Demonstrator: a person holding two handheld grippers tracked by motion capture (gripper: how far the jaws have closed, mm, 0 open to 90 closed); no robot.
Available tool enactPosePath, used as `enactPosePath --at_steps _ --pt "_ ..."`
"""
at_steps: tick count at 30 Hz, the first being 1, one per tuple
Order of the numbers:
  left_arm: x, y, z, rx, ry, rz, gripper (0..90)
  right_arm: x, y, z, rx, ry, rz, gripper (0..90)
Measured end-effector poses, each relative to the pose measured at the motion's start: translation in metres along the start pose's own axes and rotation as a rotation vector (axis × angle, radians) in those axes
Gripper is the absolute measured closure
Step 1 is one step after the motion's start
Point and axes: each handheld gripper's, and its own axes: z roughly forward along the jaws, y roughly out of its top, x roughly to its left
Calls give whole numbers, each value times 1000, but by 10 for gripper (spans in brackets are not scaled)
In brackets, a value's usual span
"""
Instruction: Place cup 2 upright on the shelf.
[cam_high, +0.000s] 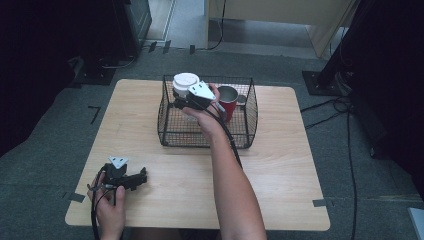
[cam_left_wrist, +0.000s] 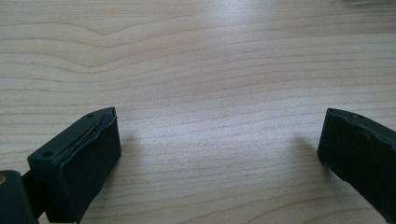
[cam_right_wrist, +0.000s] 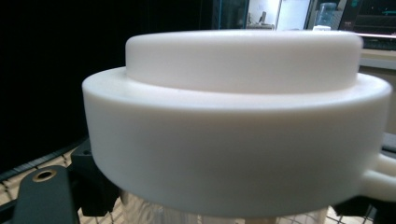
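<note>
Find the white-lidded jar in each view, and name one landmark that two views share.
High view: white-lidded jar at the basket's rear left corner, held in the right claw.
Left gripper view: table between its jaws, no jar.
Right gripper view: lid close up, centre.
Shared landmark: basket mesh.

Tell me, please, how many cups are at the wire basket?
2. A white-lidded cup is held by the right gripper over the basket's back left corner; a red mug stands inside at the back right. Others may be hidden behind the hand.
</note>
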Motion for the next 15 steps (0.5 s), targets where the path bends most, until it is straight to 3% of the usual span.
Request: enactPosePath --at_steps 7,15 --pt "0 0 0 0 1 1 1 -8 -10 3 56 -14 -31 161" --pt "0 0 0 0 0 -1 1 -6 -17 4 96 17 -50 160"
